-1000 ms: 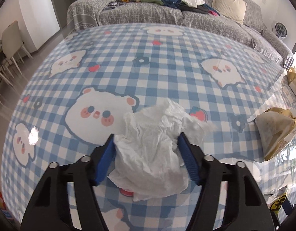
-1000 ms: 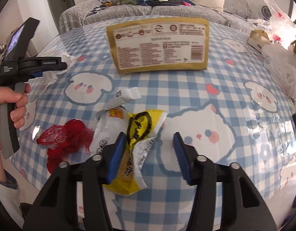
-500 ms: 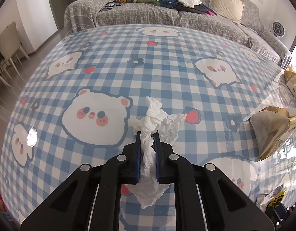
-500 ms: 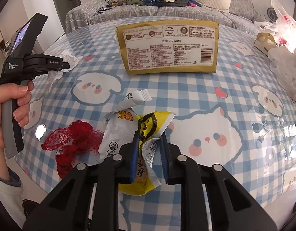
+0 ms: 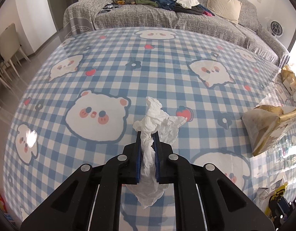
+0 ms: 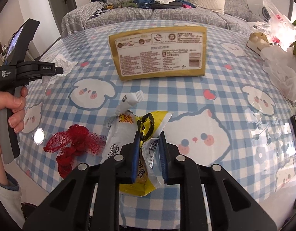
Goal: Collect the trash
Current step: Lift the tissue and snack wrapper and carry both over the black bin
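My left gripper [image 5: 147,138] is shut on a crumpled white tissue [image 5: 157,119] and holds it just above the blue checked tablecloth [image 5: 109,73]. The tissue also shows in the right wrist view [image 6: 64,62], beside the left gripper [image 6: 59,71]. My right gripper [image 6: 148,137] is shut on a yellow snack wrapper [image 6: 148,127] that lies on the table. A red net bag [image 6: 74,144] lies left of the wrapper, and a small white sachet [image 6: 131,100] lies just behind it.
An upright yellow-brown paper bag [image 6: 159,52] stands at mid table; it also shows at the right in the left wrist view [image 5: 267,127]. White plastic bags [image 6: 280,71] and a small box [image 6: 256,40] sit at the far right. A grey sofa [image 5: 167,17] stands beyond.
Both grippers closed from open one second ago: the left on the tissue, the right on the yellow wrapper. The left has since lifted the tissue slightly.
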Demonstrator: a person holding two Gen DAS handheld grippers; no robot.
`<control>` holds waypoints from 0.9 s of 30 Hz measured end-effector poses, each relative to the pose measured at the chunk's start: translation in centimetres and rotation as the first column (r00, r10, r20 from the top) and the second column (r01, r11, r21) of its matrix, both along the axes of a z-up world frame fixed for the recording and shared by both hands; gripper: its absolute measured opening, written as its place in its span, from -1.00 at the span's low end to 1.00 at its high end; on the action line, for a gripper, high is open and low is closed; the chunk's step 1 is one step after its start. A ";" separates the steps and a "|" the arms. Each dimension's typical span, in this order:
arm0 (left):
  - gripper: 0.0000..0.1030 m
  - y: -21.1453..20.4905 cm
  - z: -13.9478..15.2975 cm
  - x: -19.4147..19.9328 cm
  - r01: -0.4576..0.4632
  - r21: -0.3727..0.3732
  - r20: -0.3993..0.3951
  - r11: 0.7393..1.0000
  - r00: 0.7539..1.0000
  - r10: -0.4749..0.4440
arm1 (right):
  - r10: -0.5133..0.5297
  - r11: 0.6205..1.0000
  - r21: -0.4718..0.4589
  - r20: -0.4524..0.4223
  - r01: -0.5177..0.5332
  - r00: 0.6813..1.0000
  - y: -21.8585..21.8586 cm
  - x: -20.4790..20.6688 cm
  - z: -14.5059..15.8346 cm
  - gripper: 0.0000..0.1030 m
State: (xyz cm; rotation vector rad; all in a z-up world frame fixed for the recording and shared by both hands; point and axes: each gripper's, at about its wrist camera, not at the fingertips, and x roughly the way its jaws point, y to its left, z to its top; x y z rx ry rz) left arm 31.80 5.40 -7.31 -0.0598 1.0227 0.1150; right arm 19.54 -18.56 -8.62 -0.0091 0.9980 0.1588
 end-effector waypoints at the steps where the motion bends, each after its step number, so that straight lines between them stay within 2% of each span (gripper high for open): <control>1: -0.82 -0.1 0.2 -0.2 0.001 0.002 0.003 1.000 1.000 -0.001 | -0.003 1.000 -0.002 0.005 0.003 1.000 -0.1 -0.2 0.3 -0.67; 27: -0.82 -1.8 4.7 -7.4 0.028 0.021 0.026 0.999 0.999 -0.029 | -0.035 0.999 0.004 0.077 0.034 0.996 -1.9 -4.9 4.9 -0.68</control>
